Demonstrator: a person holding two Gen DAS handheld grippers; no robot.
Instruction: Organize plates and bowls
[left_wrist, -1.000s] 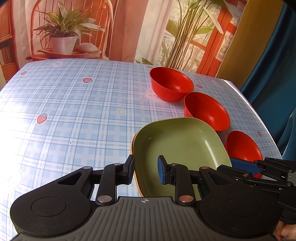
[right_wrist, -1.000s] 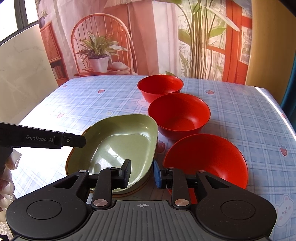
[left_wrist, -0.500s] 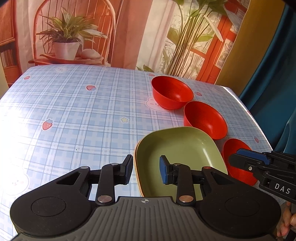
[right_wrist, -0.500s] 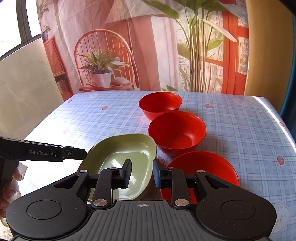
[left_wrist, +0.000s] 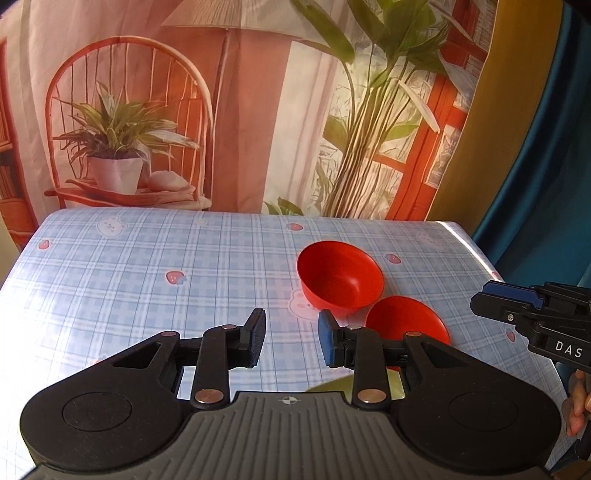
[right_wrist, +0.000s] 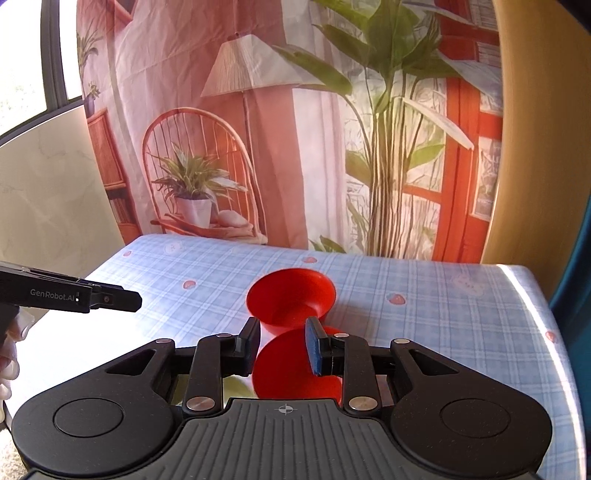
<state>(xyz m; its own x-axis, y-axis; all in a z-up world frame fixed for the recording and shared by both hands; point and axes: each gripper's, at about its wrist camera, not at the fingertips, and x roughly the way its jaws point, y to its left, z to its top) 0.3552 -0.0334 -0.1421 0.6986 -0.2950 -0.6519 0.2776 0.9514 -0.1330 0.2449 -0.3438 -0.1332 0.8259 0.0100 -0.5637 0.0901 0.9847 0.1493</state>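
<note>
Jaws apart — both grippers level

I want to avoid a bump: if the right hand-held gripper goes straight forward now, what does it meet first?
Probably the nearer red bowl, which sits between its open fingers; the farther red bowl lies behind it. Depth is unclear.

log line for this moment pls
left gripper open, empty | right gripper open, empty | far bowl and near bowl apart on table | green plate mostly hidden
</note>
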